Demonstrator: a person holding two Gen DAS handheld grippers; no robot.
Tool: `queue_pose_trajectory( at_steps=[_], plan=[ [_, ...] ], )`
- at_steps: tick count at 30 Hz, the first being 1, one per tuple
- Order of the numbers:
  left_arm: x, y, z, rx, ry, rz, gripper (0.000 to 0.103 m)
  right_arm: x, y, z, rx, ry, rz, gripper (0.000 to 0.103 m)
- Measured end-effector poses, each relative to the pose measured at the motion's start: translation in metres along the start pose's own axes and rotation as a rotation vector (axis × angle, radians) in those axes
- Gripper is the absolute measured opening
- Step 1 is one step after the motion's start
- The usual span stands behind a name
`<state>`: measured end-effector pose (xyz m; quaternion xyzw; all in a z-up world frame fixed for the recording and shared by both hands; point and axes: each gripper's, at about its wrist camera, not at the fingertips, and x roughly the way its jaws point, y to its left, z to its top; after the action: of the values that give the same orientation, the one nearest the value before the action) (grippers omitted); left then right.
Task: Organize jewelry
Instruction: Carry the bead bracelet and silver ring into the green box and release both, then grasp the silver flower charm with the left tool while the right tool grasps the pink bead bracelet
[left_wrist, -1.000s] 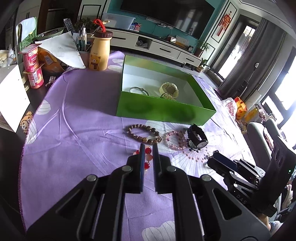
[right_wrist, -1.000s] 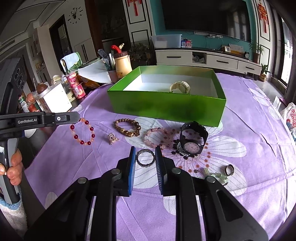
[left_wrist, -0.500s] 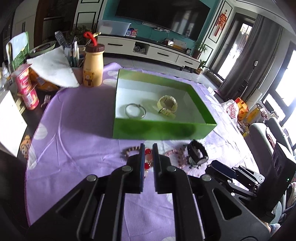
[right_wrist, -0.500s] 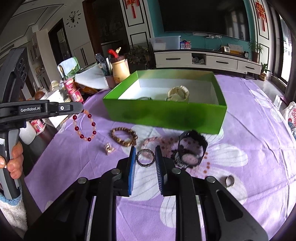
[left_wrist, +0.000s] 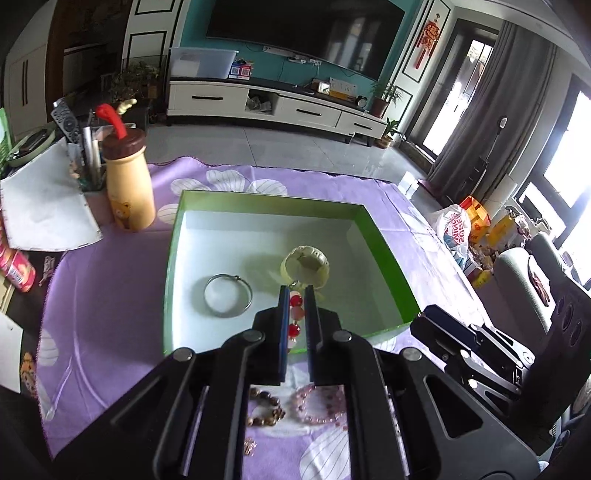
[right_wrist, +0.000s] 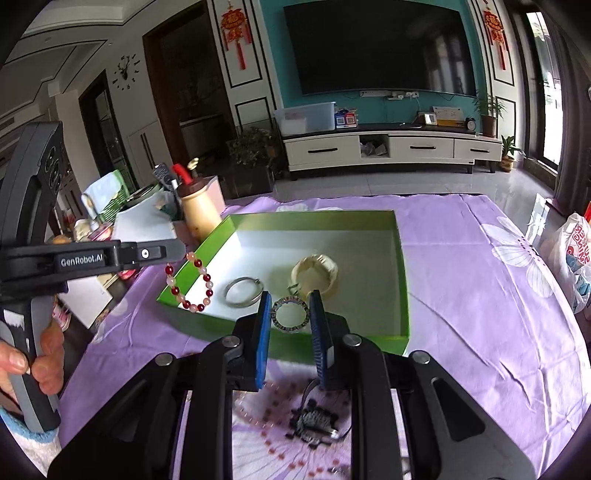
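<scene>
The left gripper (left_wrist: 295, 301) pinches a red-and-pale bead bracelet (right_wrist: 190, 282) that dangles over the green box's (right_wrist: 402, 266) near-left edge. The right gripper (right_wrist: 290, 314) clamps a dark sparkly ring-shaped bracelet (right_wrist: 290, 314) above the box's near wall.

Both grippers are now raised off the purple tablecloth (right_wrist: 480, 295) and carried forward to the green box (left_wrist: 384, 254), where a second ago they sat low over the loose jewelry. The left gripper (left_wrist: 296, 291), clamped on the red-and-pink bead bracelet (right_wrist: 190, 282), now hangs the loop over the box's near-left edge instead of over bare cloth. The right gripper (right_wrist: 289, 301), pinching the small dark beaded ring (right_wrist: 290, 314), now holds it above the box's near wall. The wooden bead bracelet (left_wrist: 266, 404), pink bracelet (left_wrist: 319, 404) and black watch (right_wrist: 314, 421) now lie behind the fingertips, close under the gripper bodies.
</scene>
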<state>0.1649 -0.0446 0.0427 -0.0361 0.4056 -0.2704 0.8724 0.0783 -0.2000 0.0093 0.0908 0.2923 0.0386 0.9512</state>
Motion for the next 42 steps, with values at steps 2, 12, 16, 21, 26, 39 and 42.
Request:
queue_pose_trajectory(
  at_steps=[2, 12, 16, 21, 26, 39, 42],
  plan=[
    [0.014, -0.003, 0.004, 0.003, 0.02, 0.007, 0.007, 0.01, -0.005, 0.004, -0.001, 0.009, -0.009, 0.021],
    [0.071, -0.009, 0.006, 0.021, 0.112, 0.057, 0.008, 0.06, -0.024, 0.006, 0.018, 0.096, -0.021, 0.021],
    [0.08, -0.009, 0.003, 0.014, 0.13, 0.064, 0.009, 0.065, -0.033, 0.008, 0.046, 0.105, -0.018, 0.029],
    [0.074, -0.006, 0.002, 0.0, 0.117, 0.065, 0.032, 0.049, -0.049, 0.01, 0.11, 0.07, 0.001, 0.039],
    [0.047, -0.003, -0.003, -0.004, 0.066, 0.079, 0.059, 0.026, -0.056, 0.004, 0.131, 0.054, 0.004, 0.039],
    [-0.036, 0.02, -0.049, -0.034, -0.008, 0.151, 0.082, -0.035, -0.053, -0.039, 0.129, 0.079, -0.009, 0.039],
    [-0.046, 0.027, -0.062, -0.052, -0.001, 0.164, 0.083, -0.043, -0.049, -0.05, 0.125, 0.097, -0.01, 0.039]
  ],
)
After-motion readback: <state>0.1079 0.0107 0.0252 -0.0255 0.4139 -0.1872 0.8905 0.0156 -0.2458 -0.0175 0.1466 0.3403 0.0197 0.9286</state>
